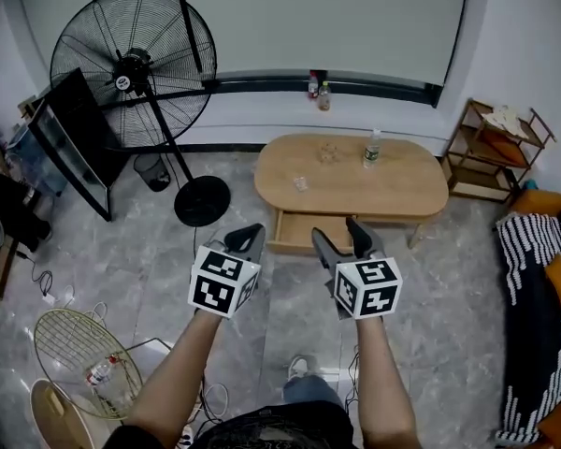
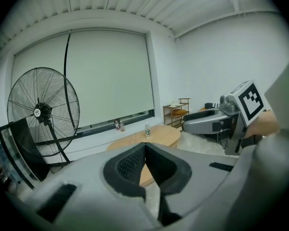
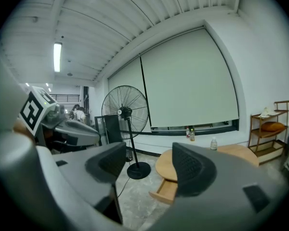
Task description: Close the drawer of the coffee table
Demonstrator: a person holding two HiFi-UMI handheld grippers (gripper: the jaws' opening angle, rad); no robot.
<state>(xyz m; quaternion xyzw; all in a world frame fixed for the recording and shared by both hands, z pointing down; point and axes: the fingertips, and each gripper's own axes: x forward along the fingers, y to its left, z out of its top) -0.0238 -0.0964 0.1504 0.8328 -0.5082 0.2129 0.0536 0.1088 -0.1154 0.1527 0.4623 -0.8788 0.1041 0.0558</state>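
While I hold both tools out over the grey tiled floor, the drawer stands pulled out from the near edge of the oval wooden table, under its left half. My left tool has its tips pressed together with nothing between them. My right tool stands moderately wide, also empty. Neither touches the drawer front, which lies ahead of and below them. The floor between me and that front edge is bare tile. A standing fan's round base sits just left of the drawer's corner. A bottle stands on the tabletop, and a wooden shelf stands just past the table's right end.
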